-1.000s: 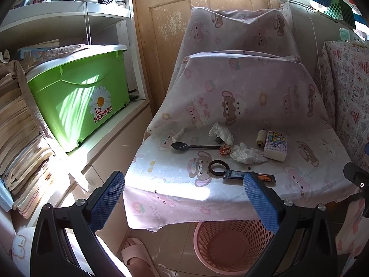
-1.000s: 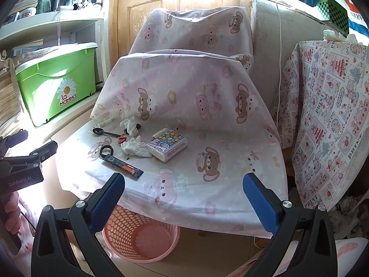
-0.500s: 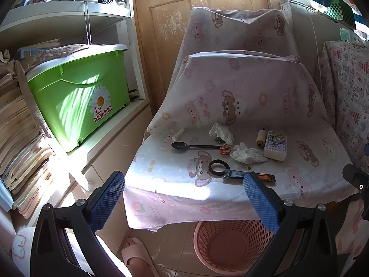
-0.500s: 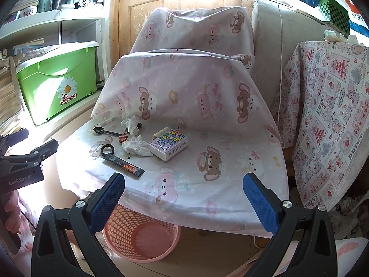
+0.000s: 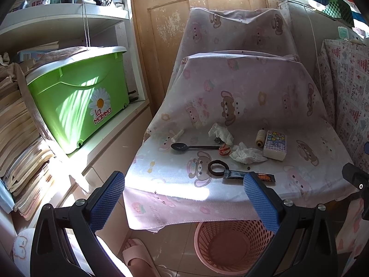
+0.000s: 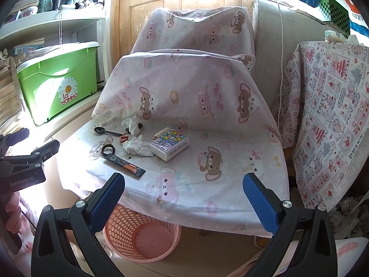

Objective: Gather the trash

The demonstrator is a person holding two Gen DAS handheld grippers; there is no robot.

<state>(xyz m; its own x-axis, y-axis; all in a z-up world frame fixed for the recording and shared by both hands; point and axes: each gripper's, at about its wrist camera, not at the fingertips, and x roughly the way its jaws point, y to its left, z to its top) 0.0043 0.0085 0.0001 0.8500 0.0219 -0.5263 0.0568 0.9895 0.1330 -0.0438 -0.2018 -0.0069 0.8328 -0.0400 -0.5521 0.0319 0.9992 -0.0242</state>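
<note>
Here, on my left, a green storage box (image 5: pixel 76 97) sits on a white shelf (image 5: pixel 110 127) beside stacked papers (image 5: pixel 20 143). My left fingers (image 5: pixel 184 198) are spread wide and empty before the bench (image 5: pixel 175 180), draped in a pink bear-print cloth. On it lie a black spoon (image 5: pixel 193 147), two crumpled tissues (image 5: pixel 246 153), a dark wrapper (image 5: pixel 248 175) and a tissue pack (image 5: pixel 275 145). A pink basket (image 6: pixel 140 233) stands on the floor below. My right fingers (image 6: pixel 184 198) also gape, holding nothing.
</note>
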